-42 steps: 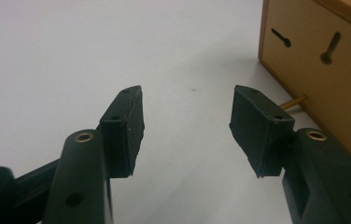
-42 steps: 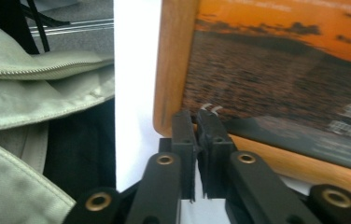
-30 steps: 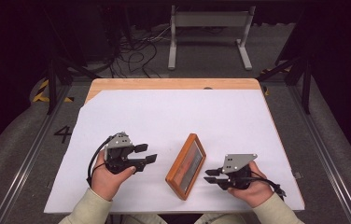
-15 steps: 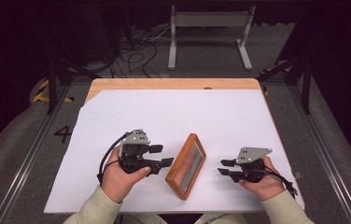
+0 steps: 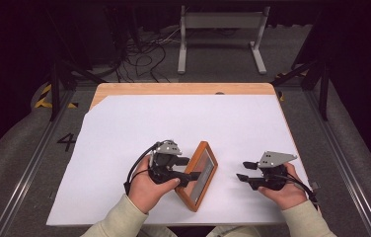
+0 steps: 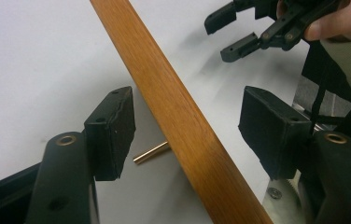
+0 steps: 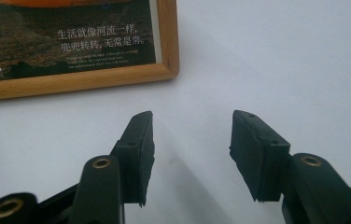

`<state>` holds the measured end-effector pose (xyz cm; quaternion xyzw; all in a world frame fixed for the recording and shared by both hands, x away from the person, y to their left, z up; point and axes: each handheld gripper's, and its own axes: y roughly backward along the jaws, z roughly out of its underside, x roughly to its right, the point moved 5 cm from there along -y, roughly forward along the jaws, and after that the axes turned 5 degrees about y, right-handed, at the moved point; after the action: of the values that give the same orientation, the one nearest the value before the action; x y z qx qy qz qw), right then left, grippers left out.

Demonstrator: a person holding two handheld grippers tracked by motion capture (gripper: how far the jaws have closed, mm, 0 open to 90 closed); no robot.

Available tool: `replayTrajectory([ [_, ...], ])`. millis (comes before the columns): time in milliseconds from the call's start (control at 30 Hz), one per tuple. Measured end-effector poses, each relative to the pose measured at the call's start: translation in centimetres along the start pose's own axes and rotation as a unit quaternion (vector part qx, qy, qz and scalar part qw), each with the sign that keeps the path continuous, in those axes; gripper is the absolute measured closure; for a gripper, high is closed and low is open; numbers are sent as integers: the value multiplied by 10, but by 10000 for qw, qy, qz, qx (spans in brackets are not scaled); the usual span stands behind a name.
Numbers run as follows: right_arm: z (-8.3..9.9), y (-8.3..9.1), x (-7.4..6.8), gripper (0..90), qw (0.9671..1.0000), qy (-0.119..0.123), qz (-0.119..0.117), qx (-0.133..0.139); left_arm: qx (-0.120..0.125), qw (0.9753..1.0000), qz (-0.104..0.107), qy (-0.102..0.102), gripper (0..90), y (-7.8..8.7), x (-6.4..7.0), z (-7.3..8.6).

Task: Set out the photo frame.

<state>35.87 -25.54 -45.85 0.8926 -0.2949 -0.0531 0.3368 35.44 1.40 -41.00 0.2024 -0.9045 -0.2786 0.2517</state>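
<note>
A wooden picture frame [image 5: 198, 175] lies near the front edge of a white table [image 5: 124, 128], tilted up on 1 side. The left gripper [image 6: 187, 126] has its jaws wide apart around the frame's raised edge – likely about to grip it, which calls for closing squarely on the wood. The right gripper [image 7: 192, 144] waits beside the frame, jaws wide, holding nothing. The picture carries Chinese text – "生活就像河流一样".

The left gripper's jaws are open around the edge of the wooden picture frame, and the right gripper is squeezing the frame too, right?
Not quite. The right gripper isn't squeezing the frame: the right gripper view shows its jaws open over bare white table, apart from the frame. The left gripper is open around the frame's edge, as you said.
</note>
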Motion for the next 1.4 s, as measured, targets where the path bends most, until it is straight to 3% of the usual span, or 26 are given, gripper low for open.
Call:
replayTrajectory([
  [100,-1,0,-1,501,10000,7,-2,10,-93,9999,-45,-12,359,-9,1,1],
  [167,-2,-1,-2,501,10000,23,-9,8,-128,9998,39,118,356,-11,2,0],
  [333,-2,-1,-2,501,10000,-6,-38,31,-215,9996,37,171,362,-12,1,-1],
  [467,-2,-1,-3,495,10000,-20,-49,29,-446,9985,-43,307,378,-13,2,-2],
  [633,-1,-2,-3,490,10000,-42,-68,21,-682,9969,-241,301,397,-16,4,-6],
  [700,-1,-2,-3,490,10000,-50,-76,26,-728,9962,-293,391,431,-15,4,-6],
  [767,-1,-2,-3,490,10000,-53,-75,33,-695,9964,-374,298,523,-15,3,-6],
  [1000,-6,3,-3,503,9996,-12,-41,265,-740,9953,-526,346,591,-11,0,-6],
  [1167,-5,1,-3,503,9997,-21,-80,229,-667,9959,-394,464,673,-9,-1,-5],
  [1400,-4,2,0,503,9996,-68,-63,254,-645,9974,-214,220,695,-10,0,-9],
])
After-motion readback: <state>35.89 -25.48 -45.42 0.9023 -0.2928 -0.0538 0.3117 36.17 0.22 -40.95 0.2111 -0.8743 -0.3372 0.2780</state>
